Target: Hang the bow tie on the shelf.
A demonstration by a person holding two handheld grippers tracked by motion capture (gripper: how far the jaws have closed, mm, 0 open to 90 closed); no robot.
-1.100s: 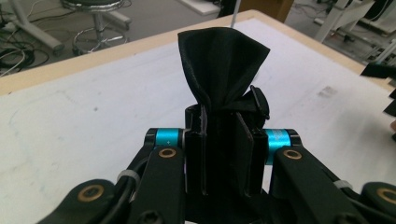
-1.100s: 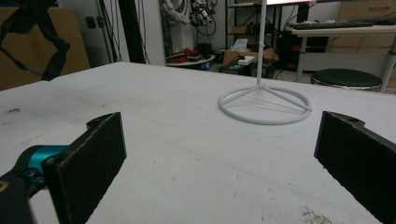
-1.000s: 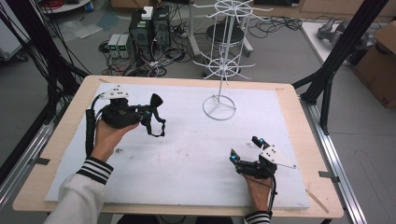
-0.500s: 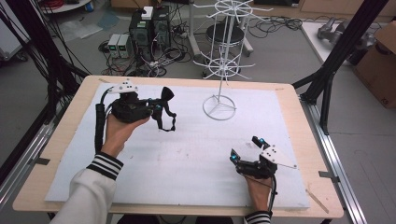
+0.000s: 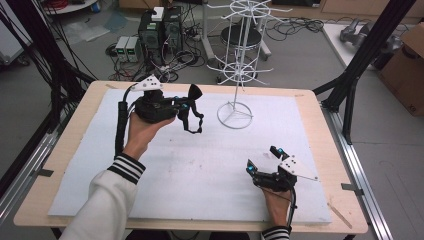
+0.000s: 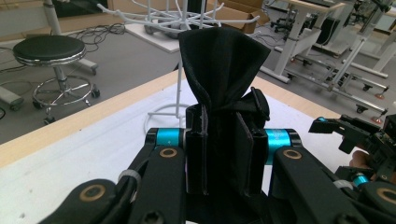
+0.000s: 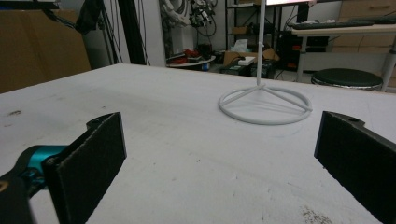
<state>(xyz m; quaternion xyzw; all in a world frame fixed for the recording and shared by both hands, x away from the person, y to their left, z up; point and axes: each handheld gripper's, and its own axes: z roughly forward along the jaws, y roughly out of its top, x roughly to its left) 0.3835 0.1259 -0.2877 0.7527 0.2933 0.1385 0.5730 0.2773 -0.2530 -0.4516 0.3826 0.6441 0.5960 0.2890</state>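
Observation:
My left gripper [image 5: 185, 105] is shut on a black fabric piece [image 5: 194, 93] with a thin strap [image 5: 192, 124] dangling below it, held above the back left of the white mat [image 5: 200, 175]. In the left gripper view the fabric [image 6: 222, 60] stands bunched upright between the pads of the left gripper [image 6: 224, 158]. A white wire rack [image 5: 236, 70] stands just right of it on a ring base [image 5: 235, 116]. My right gripper [image 5: 261, 160] rests low near the front right, open and holding nothing. The right gripper [image 7: 224, 168] faces the rack's ring base [image 7: 265, 105].
The mat covers a wooden table [image 5: 320, 130] with bare wood edges. Black frame posts [image 5: 365, 60] rise at the right. Behind the table are a stool [image 5: 240, 37], computer boxes [image 5: 160, 30] and cables on the floor. A cardboard box [image 5: 407, 65] sits far right.
My left hand has carried the black fabric to the right and slightly up, closer to the wire rack. The right gripper has stayed where it was.

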